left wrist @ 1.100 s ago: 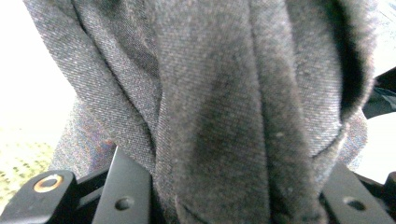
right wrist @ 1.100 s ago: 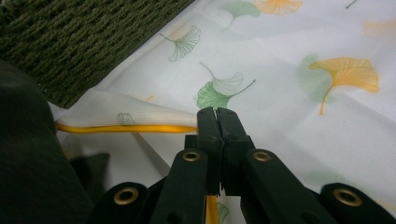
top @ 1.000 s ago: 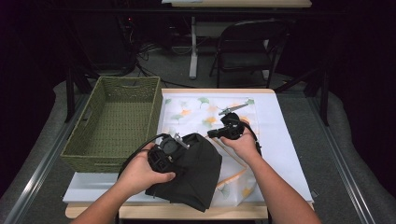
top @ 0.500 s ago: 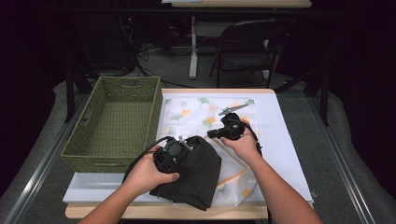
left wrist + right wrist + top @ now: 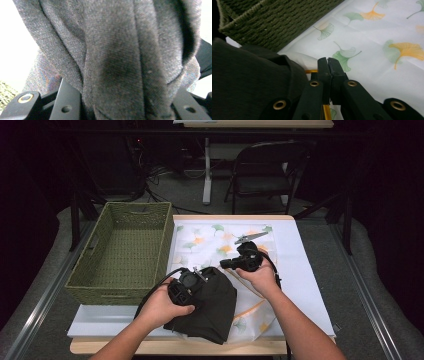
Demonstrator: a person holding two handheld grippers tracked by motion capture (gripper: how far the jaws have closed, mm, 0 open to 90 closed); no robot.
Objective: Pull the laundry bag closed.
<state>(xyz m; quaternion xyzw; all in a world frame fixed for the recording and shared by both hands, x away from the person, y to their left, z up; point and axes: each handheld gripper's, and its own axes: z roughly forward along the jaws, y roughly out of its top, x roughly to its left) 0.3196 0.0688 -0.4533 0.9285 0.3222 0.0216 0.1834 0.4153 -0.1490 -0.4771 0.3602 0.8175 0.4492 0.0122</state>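
Dark room all round, a folding chair (image 5: pixel 265 172) at the top of the high view, and the lit table (image 5: pixel 310 270) in the middle with its leaf-printed cloth (image 5: pixel 220 242). At the left of the frame stands a green woven basket (image 5: pixel 125 250), with nothing in it that I can see.

Just below centre lies the dark garment (image 5: pixel 212 312) — bunched, draped over the near edge of the printed cloth and reaching almost to the table's front edge. The left gripper (image 5: pixel 186 287) sits at its upper left corner, and in the left gripper view the grey cloth (image 5: pixel 120 62) is gathered thick between the two jaws, so they are clamped on a fold of it. The right gripper (image 5: pixel 242 260), up and to the right of the garment, has its jaws pressed flat together in the right gripper view; something thin and yellow peeps from between them, but whether it is pinched I cannot tell.

Against a second ago, the left hand has sunk and drifted towards the bottom of the frame, and the garment has settled lower and flatter with it — the right hand has hardly stirred. I'd judge the cloth is being laid out on the table rather than carried to the basket yet.
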